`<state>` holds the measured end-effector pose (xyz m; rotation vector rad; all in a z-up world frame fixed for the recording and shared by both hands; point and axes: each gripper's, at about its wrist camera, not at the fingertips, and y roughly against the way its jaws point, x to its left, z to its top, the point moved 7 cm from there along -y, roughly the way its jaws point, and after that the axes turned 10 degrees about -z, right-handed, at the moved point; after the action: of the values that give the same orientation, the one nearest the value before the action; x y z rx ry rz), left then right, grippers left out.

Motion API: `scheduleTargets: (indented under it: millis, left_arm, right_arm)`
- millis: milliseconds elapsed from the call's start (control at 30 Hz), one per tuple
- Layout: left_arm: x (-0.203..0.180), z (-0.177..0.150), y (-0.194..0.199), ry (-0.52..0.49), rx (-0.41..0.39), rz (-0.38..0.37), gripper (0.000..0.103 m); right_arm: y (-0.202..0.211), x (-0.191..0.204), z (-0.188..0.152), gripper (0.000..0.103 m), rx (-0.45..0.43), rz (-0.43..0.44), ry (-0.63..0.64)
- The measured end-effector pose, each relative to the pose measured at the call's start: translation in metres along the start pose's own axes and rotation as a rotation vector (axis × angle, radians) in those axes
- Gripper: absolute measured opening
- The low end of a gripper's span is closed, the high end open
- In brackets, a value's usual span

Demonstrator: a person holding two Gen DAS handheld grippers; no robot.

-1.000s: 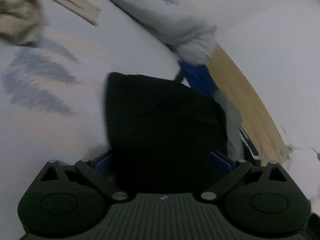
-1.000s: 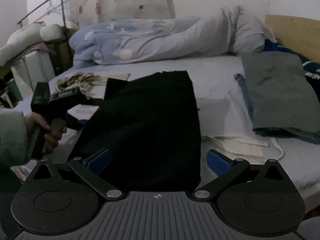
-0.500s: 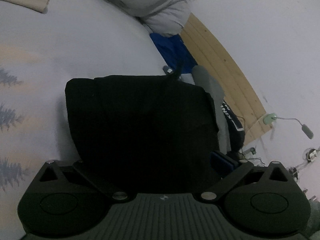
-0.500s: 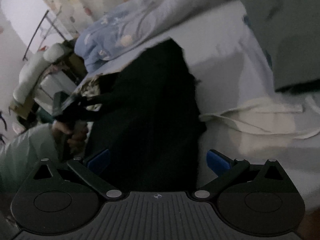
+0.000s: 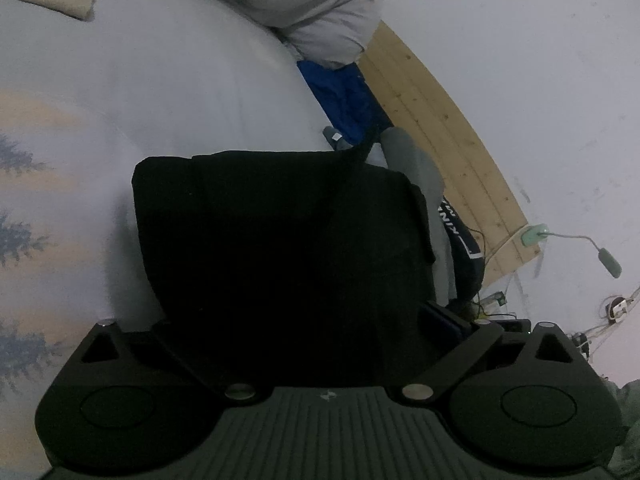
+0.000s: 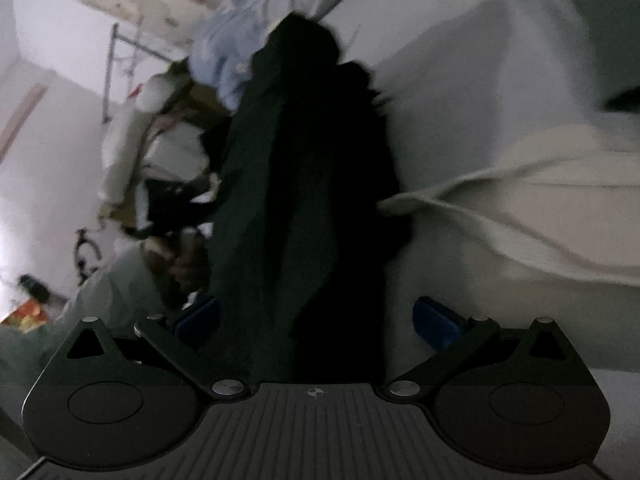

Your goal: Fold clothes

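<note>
Left wrist view: the left gripper (image 5: 298, 316) sits nearest the lens; only its right blue pad shows, and black cloth hides the rest, so whether its jaws clamp anything cannot be told. The black garment (image 5: 280, 240) fills the space between the fingers and lies folded over the pale bedsheet (image 5: 120, 100), with a grey garment (image 5: 416, 160) and a blue cloth (image 5: 344, 96) beyond its far edge. Farther off stand a grey pillow (image 5: 320, 12) and a wooden headboard (image 5: 444, 128).

Right wrist view: the right gripper (image 6: 316, 318) has its blue pads (image 6: 434, 320) set wide apart, the black garment (image 6: 312, 184) hanging bunched between them. A cream cloth (image 6: 540, 208) lies to the right; the background is blurred.
</note>
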<state>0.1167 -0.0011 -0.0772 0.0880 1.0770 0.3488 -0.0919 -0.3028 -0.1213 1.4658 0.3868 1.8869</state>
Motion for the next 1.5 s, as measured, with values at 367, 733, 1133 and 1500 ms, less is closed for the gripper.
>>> scheduleTargets:
  millis: [367,733,1133,1500]
  left_arm:
    - [0.006,0.003,-0.001,0.0,-0.031,0.116,0.058]
    - [-0.075,0.008,0.016,-0.112,-0.089,0.187,0.033]
    - [-0.208,0.06,-0.037,-0.294,-0.123,0.068,0.033]
    - [-0.286,0.134,-0.149,-0.411,-0.105,-0.041,0.033]
  right_arm:
    - [-0.017,0.02,0.002,0.046,-0.039,-0.124,0.053]
    - [0.036,0.082,-0.003,0.024,-0.145,-0.292,0.207]
    - [0.181,0.122,0.027,0.023,-0.347,-0.366,0.279]
    - [0.311,0.098,0.1,0.023,-0.488,-0.497,0.286]
